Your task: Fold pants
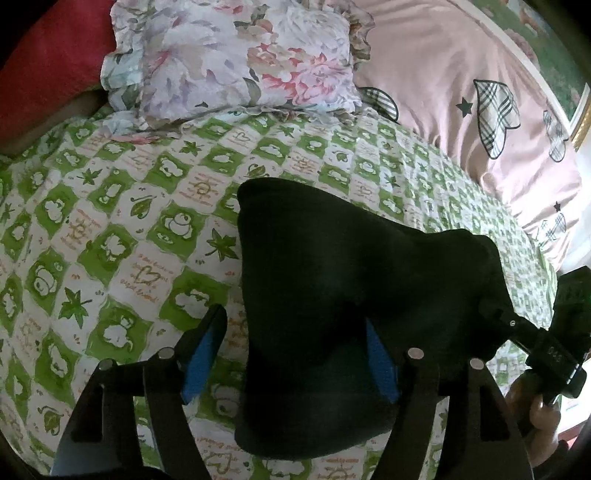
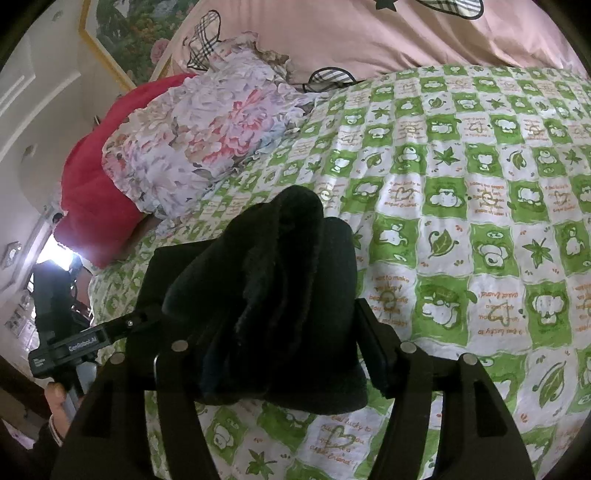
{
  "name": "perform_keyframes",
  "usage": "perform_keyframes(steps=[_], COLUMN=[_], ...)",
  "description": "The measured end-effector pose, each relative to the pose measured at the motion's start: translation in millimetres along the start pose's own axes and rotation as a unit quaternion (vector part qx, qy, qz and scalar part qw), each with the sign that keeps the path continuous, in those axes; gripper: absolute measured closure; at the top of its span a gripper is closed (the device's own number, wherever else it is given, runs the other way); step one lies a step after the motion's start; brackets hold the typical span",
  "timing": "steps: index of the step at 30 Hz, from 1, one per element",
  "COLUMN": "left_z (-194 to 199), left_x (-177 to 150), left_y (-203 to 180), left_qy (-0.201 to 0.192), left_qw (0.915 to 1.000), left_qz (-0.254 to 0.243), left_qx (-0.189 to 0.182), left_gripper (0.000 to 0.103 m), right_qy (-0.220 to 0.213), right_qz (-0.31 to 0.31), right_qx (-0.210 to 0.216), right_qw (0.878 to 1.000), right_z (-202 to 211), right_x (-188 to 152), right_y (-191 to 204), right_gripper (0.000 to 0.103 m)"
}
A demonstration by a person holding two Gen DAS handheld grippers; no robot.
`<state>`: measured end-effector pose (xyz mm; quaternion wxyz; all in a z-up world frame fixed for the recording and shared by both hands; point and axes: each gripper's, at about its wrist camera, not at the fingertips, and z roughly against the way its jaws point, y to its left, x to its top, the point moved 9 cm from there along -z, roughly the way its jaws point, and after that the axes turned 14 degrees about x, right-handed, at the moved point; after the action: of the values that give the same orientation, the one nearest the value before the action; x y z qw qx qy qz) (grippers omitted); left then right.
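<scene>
The black pants (image 1: 332, 295) lie folded into a thick bundle on the green-and-white checked bedsheet (image 1: 110, 229). My left gripper (image 1: 295, 354) is open; the bundle's left edge sits between its blue-padded fingers (image 1: 203, 354) without being pinched. The right gripper's body shows at the bundle's far right end (image 1: 535, 332). In the right wrist view the bundle (image 2: 280, 295) fills the gap between my right gripper's fingers (image 2: 373, 347); my right gripper (image 2: 273, 354) looks closed against it. The left gripper shows at the left there (image 2: 74, 343).
A floral ruffled pillow (image 1: 236, 59) and a pink pillow with plaid hearts (image 1: 480, 103) lie at the head of the bed. A red cushion (image 1: 48, 55) sits at the far left. A framed picture (image 2: 125, 33) hangs on the wall.
</scene>
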<state>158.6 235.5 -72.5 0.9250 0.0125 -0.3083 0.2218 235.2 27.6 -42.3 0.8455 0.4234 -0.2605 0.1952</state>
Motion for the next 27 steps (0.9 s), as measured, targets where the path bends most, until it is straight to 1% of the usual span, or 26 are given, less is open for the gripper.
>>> perform_keyframes(steps=[1, 3, 6, 8, 14, 21, 25, 27], left_z=[0.4, 2.1, 6.1, 9.3, 18.2, 31.0, 38.2, 41.8], left_x=[-0.7, -2.7, -5.6, -8.8, -18.0, -26.2, -32.2, -35.1], left_y=[0.6, 1.9, 2.9, 3.3, 2.9, 10.5, 12.9, 13.7], left_qy=[0.002, 0.004, 0.003, 0.001, -0.001, -0.015, -0.022, -0.026], left_qw=[1.0000, 1.0000, 1.0000, 1.0000, 1.0000, 0.9998, 0.9996, 0.9992], left_qz=[0.003, 0.006, 0.007, 0.005, 0.001, 0.008, 0.004, 0.002], left_qx=[0.000, -0.002, 0.000, 0.002, 0.001, 0.006, 0.017, 0.029], left_gripper=[0.030, 0.029, 0.027, 0.027, 0.025, 0.023, 0.022, 0.021], right_qy=[0.000, -0.003, -0.014, -0.021, -0.026, -0.027, -0.033, -0.035], right_qz=[0.002, 0.006, 0.012, 0.018, 0.026, 0.030, 0.039, 0.047], right_qx=[-0.001, 0.000, 0.011, 0.013, 0.011, 0.006, 0.003, -0.002], right_qw=[1.000, 1.000, 1.000, 1.000, 0.999, 0.999, 0.999, 0.998], right_z=[0.6, 3.8, 10.0, 14.1, 22.4, 29.6, 36.5, 39.5], right_x=[0.3, 1.4, 4.0, 5.1, 1.8, -8.9, -14.9, -17.9], right_y=[1.1, 4.9, 13.5, 18.3, 24.6, 28.3, 33.6, 36.9], right_gripper=[0.035, 0.026, 0.018, 0.016, 0.015, 0.015, 0.013, 0.011])
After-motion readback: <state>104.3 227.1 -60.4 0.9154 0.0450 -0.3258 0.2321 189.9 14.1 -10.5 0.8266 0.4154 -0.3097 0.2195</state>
